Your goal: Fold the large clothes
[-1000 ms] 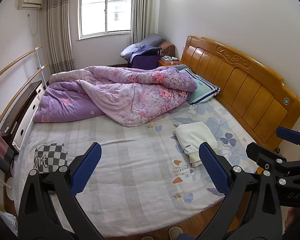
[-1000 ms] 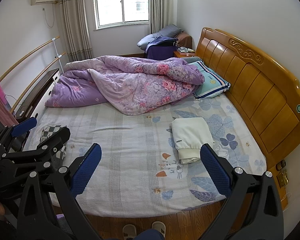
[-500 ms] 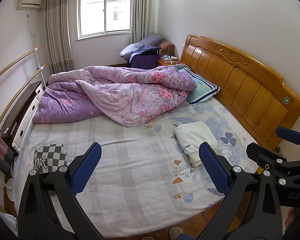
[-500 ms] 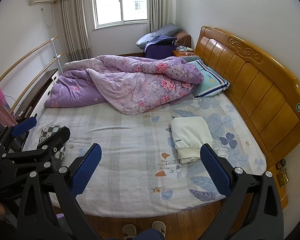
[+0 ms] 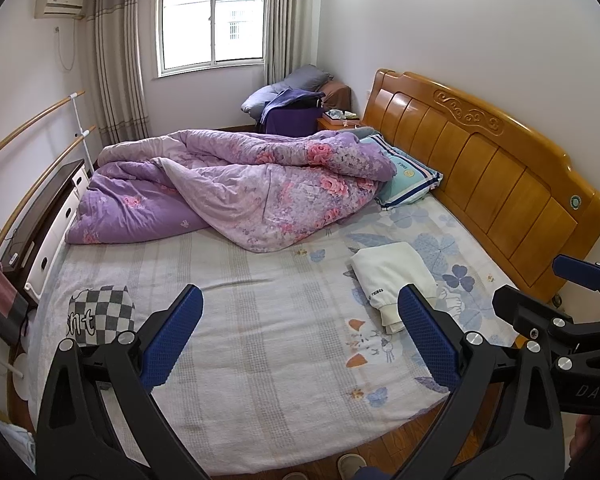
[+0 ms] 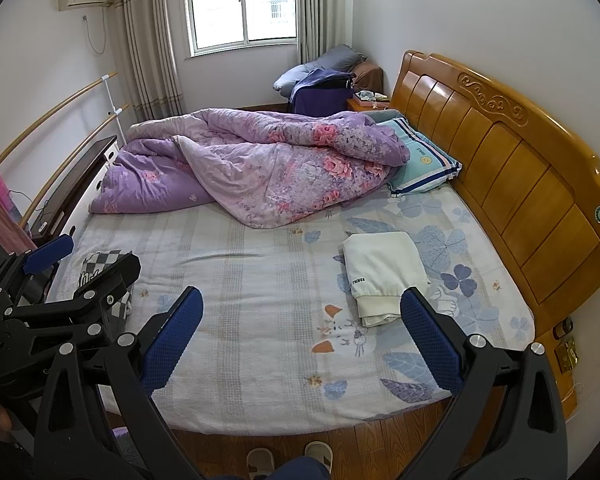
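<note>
A folded cream garment lies flat on the right half of the bed sheet, near the headboard. At the bed's left edge sits a bunched black-and-white checkered garment, partly hidden in the right wrist view by the left gripper. My left gripper hangs open above the bed's near edge with nothing between its blue pads. Beside it, my right gripper is also open and empty. Neither touches any cloth.
A crumpled purple floral quilt covers the far half of the bed, with a striped pillow beside it. The wooden headboard runs along the right. A dresser stands at the left. A person's slippers show on the wooden floor.
</note>
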`<state>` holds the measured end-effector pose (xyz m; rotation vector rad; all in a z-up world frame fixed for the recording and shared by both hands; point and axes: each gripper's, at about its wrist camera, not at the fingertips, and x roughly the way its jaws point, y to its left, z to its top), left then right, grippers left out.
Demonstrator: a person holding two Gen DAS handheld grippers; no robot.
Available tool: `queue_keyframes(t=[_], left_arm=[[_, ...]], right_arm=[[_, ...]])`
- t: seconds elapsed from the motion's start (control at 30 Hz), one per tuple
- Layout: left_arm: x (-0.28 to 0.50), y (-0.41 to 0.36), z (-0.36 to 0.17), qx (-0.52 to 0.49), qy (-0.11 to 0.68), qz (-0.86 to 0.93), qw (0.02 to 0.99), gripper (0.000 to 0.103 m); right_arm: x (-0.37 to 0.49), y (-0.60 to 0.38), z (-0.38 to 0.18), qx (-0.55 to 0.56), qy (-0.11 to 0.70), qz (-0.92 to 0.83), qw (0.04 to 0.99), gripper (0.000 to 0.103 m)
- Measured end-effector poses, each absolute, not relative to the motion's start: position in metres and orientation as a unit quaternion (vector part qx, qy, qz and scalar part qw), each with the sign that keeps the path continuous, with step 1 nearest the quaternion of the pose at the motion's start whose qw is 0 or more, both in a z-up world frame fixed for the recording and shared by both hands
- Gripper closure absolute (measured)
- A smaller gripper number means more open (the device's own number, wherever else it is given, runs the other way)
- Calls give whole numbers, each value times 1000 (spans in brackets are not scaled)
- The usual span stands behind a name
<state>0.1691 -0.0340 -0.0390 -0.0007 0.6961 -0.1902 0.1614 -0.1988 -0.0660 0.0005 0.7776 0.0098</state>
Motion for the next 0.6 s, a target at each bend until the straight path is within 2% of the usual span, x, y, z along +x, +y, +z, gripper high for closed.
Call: queue_keyframes(t=[0.6], left_arm=[[177, -33, -55, 9, 353, -98, 930, 5]], right_arm=[[158, -207, -88, 7, 399, 0, 917, 8]])
